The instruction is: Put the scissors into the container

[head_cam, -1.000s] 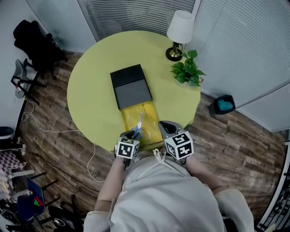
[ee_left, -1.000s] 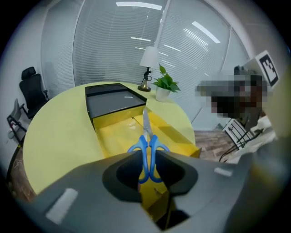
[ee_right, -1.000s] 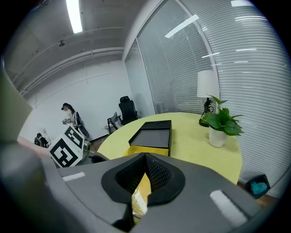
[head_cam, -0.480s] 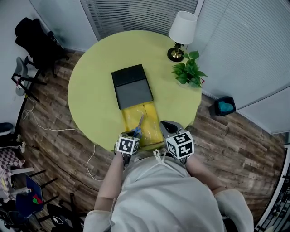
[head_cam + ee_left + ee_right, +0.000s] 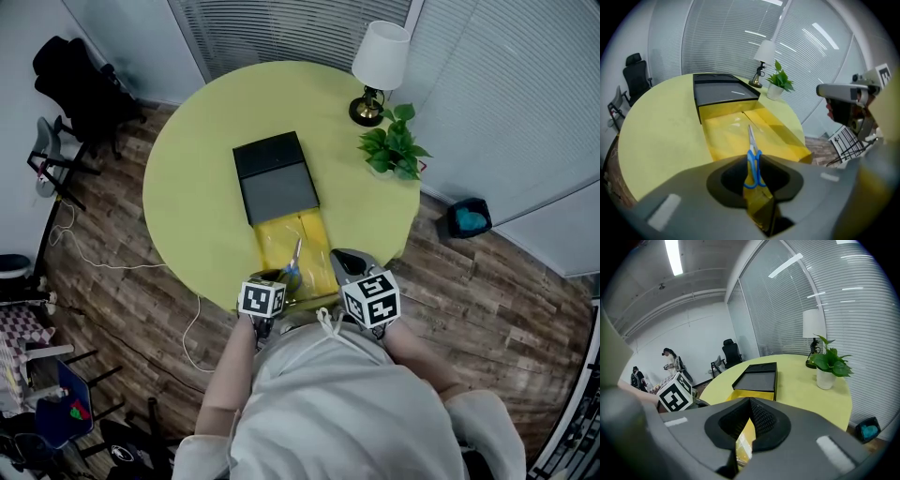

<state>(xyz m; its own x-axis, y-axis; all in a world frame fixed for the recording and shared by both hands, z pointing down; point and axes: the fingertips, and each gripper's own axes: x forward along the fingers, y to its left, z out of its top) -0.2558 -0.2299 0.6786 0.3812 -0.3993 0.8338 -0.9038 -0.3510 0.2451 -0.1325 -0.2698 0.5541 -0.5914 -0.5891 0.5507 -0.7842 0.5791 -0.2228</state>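
Note:
On the round yellow table [image 5: 187, 187] lies a black container [image 5: 274, 178] with a yellow tray [image 5: 314, 234] pulled out of it toward me. My left gripper [image 5: 279, 278] is shut on the blue-handled scissors [image 5: 294, 261] over the tray's near end. In the left gripper view the scissors [image 5: 753, 161] point away over the yellow tray [image 5: 726, 136], handles between the jaws of the left gripper [image 5: 753, 177]. My right gripper [image 5: 345, 265] sits at the tray's near right corner. In its own view the right gripper [image 5: 747, 427] is pinched on the yellow tray's wall [image 5: 745, 441].
A white-shaded lamp [image 5: 378, 61] and a potted plant [image 5: 392, 145] stand at the table's far right. An office chair [image 5: 80, 89] is on the floor to the left, a blue bin [image 5: 466, 217] to the right. People [image 5: 670, 363] stand far off.
My left gripper has edged slightly forward with the scissors, whose blades now point straighter along the tray. The right gripper has stayed put.

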